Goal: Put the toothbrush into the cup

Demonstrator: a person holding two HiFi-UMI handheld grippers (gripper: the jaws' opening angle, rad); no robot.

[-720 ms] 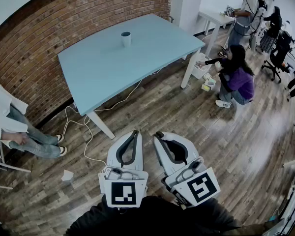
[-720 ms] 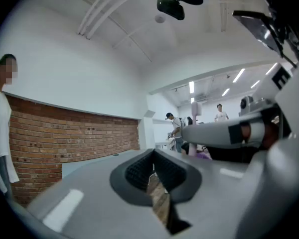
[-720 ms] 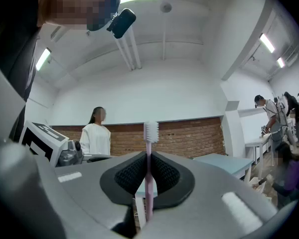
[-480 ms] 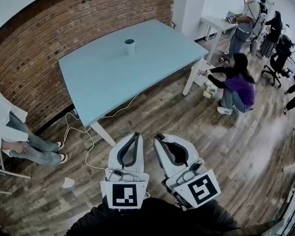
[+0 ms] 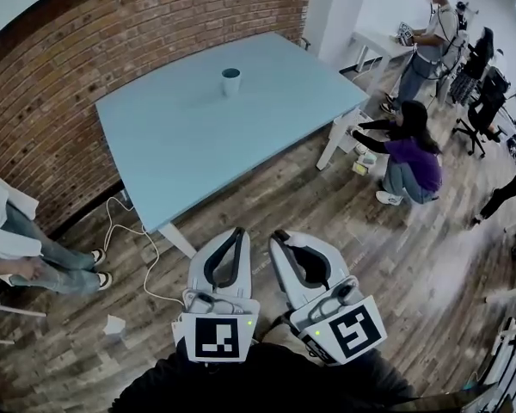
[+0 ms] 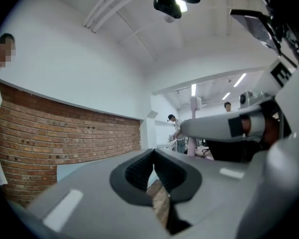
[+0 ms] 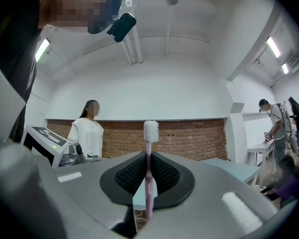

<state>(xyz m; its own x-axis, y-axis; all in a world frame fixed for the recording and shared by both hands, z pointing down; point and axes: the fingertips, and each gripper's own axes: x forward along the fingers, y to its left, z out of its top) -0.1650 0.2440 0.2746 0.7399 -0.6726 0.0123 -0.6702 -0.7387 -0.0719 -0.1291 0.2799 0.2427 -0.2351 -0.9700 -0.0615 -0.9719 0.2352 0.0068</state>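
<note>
Pink toothbrush [image 7: 148,171] clamped, lower handle hidden, cup [image 5: 230,81] distant

This is an open-plan office or lab workspace: a brick wall [image 5: 112,67] backs a light-blue surface [image 5: 206,136] on a wood-plank floor [image 5: 344,222]. Office chairs [image 5: 486,93] and a white desk [image 5: 374,40] stand beyond, under ceiling strip lights [image 7: 273,46].

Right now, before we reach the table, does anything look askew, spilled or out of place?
Nothing stands out. The cup stands upright on the blue table, nothing spilled round it. The pink toothbrush sits straight, bristles up, clamped in the right claw. The left claw is shut and empty.
</note>
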